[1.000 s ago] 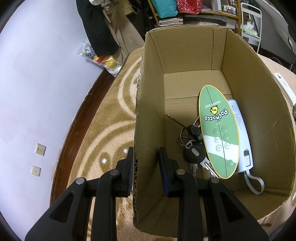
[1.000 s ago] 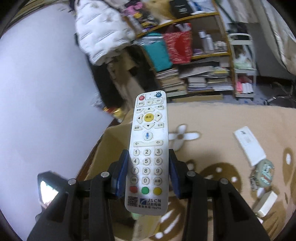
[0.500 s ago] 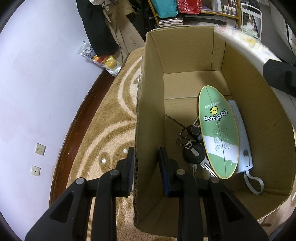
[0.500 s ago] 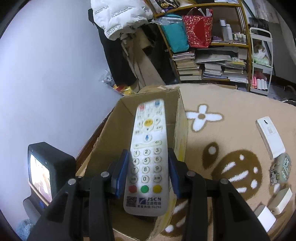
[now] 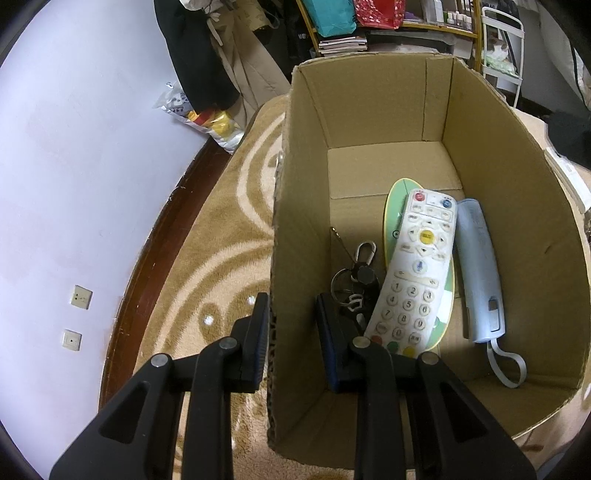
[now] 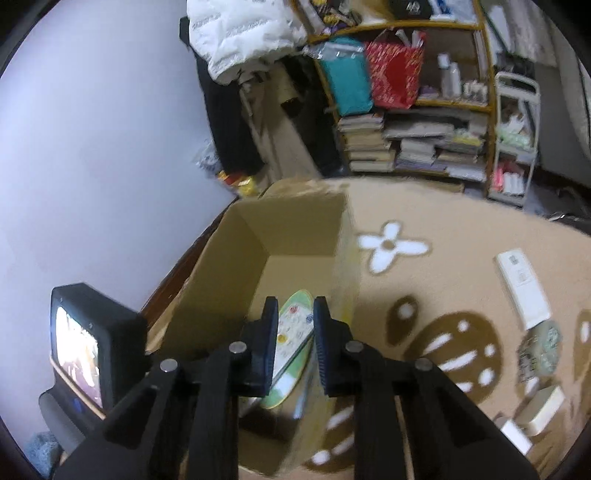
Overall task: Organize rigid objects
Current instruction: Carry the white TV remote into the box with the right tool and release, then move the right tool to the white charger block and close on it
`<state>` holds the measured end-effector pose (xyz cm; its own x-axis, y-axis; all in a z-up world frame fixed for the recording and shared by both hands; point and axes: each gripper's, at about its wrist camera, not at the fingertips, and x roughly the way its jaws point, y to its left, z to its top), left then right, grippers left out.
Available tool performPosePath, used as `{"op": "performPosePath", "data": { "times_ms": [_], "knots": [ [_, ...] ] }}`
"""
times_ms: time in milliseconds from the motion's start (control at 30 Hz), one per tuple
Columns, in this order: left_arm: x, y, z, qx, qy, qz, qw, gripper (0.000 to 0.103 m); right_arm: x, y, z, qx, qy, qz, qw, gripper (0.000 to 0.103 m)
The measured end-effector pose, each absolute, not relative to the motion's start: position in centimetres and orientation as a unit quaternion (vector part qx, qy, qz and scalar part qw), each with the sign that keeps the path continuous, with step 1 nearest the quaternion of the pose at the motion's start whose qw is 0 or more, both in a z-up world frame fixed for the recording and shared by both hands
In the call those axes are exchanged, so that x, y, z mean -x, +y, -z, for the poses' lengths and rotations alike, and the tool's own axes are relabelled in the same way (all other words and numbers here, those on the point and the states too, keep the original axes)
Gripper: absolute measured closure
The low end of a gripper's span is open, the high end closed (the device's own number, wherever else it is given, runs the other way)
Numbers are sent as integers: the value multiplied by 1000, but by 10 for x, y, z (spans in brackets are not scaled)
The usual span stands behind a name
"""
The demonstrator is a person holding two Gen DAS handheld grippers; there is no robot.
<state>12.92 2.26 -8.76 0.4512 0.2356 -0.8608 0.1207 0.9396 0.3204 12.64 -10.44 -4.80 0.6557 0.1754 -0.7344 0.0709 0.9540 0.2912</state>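
A lived-in room of a home. The floor is covered by a tan carpet (image 6: 458, 236) with white flower and swirl patterns, meeting a dark wooden skirting board (image 5: 147, 258) and a plain pale wall (image 5: 74, 147) with two small sockets (image 5: 82, 296). At the far side a wooden bookshelf (image 6: 443, 107) is crammed with stacked books (image 6: 369, 144), a red bag (image 6: 397, 74) and a teal bag (image 6: 345, 81). To its left hang a white puffer jacket (image 6: 243, 33) and dark coats (image 5: 199, 55). At far right is what looks like a small white trolley (image 6: 515, 136), blurred.
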Motion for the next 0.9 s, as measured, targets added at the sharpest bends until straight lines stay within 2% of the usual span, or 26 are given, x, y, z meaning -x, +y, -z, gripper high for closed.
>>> {"op": "performPosePath", "data": {
  "times_ms": [67,133,200,367,400,433,567,733,900],
  "knots": [
    [-129,22,87,-171,522,-34,835,78,-123,-115,46,-147,411,-12,900,74],
    [-129,22,87,-171,523,-34,834,78,-120,-126,46,-144,411,14,900,60],
    [-129,22,87,-172,523,-34,834,78,-115,-139,48,-145,412,37,899,56],
    [-128,23,86,-171,522,-33,835,78,-107,-167,51,-164,421,76,889,54],
    [-127,23,86,-171,521,-33,835,78,-104,-172,51,-168,421,80,888,50],
    [-127,23,85,-171,521,-33,836,78,-101,-178,52,-172,421,87,887,42],
    [-126,23,85,-171,521,-33,836,78,-89,-197,53,-175,420,122,882,32],
    [-126,23,85,-172,521,-33,836,78,-74,-224,58,-190,444,176,858,15],
    [-125,23,84,-173,520,-33,836,78,-61,-248,66,-201,457,214,840,10]
  ]
}}
